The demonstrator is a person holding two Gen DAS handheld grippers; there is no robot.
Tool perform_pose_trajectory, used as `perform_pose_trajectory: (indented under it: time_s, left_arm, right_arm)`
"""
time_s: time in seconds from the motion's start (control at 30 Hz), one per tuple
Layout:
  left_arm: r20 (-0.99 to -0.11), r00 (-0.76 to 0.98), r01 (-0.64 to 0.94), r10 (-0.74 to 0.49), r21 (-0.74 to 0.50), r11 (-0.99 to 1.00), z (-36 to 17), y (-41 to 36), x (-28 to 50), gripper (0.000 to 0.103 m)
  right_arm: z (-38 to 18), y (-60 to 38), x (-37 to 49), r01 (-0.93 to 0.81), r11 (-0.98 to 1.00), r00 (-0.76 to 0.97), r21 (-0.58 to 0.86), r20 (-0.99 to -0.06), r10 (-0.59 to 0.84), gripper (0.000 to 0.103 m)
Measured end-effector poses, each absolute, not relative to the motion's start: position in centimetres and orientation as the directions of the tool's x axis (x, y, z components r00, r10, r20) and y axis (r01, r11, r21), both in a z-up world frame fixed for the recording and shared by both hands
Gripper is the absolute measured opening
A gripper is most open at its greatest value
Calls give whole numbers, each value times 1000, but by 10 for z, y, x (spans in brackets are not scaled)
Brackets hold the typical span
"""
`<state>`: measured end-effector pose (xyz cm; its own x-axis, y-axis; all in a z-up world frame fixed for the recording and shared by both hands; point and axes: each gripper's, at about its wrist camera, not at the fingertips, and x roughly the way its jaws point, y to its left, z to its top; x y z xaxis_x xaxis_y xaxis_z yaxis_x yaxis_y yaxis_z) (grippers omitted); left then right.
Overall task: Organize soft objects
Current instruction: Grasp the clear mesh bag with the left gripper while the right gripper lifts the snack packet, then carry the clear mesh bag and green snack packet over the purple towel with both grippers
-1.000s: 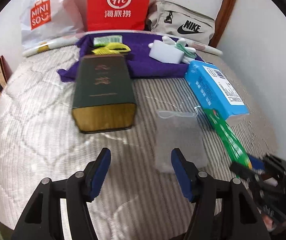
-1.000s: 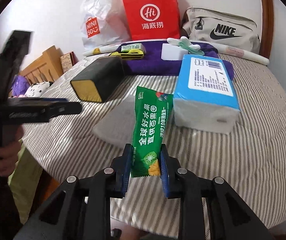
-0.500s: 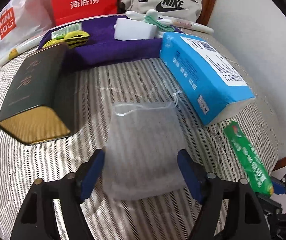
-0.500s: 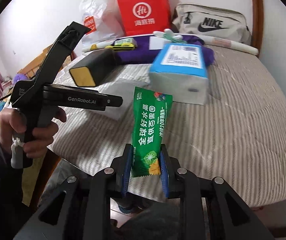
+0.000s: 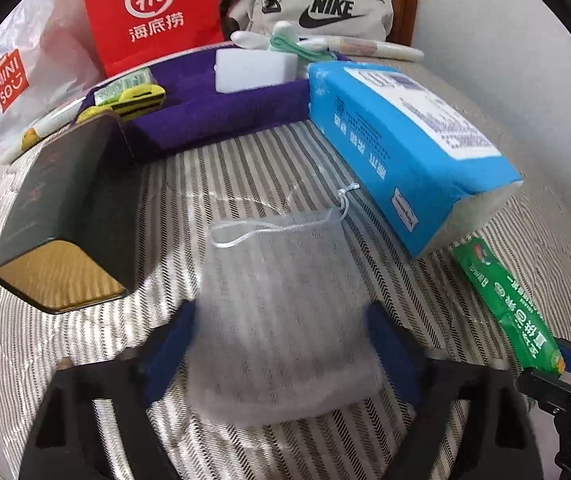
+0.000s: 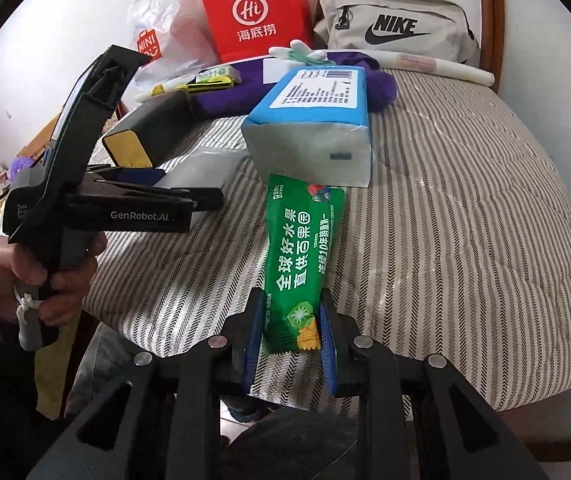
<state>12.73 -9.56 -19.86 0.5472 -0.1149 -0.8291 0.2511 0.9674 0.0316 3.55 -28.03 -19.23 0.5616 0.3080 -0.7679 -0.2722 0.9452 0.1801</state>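
- Readable stuff first: the red paper bag [image 5: 149, 12] at the back says "Hi" over 海底捞, the beige pouch [image 6: 397, 24] next to it has a big NIKE swoosh, and the white plastic bag [image 5: 9, 80] reads MINISO.
- My left gripper [image 5: 281, 344] has "GenRobot.AI" printed on its side in the right wrist view.
- That gripper is spread wide open, blue pads either side of a grey mesh drawstring pouch [image 5: 281, 308] lying flat on the striped bed [image 6: 465, 208]. Looks sheer, with a thin white cord at its mouth.
- My right gripper [image 6: 290, 332] is clenched on the bottom end of a green snack packet [image 6: 305, 248] with white Chinese lettering and a kiwi picture, its top end just below the blue tissue pack [image 5: 401, 144].
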Motion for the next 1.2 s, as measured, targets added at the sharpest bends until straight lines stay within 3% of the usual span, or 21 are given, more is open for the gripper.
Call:
perform_pose_trajectory:
  time_s: [0.1,0.2,0.77,1.2]
  left_arm:
    - [-833,541,246,-119,22,969,-193,-89,128,23]
    - [-840,520,250,-153,-21,968,-193,-80,132,10]
    - [-791,536,247,-296,-189,951,-147,-28,101,8]
    - [-744,629,109,-225,-202,973,-107,39,96,8]
  right_arm:
    - [-190,-278,33,-277,944,567,181,-762,313,26]
    - [-187,-278,31,-281,943,575,177,-756,313,26]
    - [-145,-266,16,-335,927,620,169,-701,352,26]
    - [-112,-270,44,-333,934,668,132,-666,332,26]
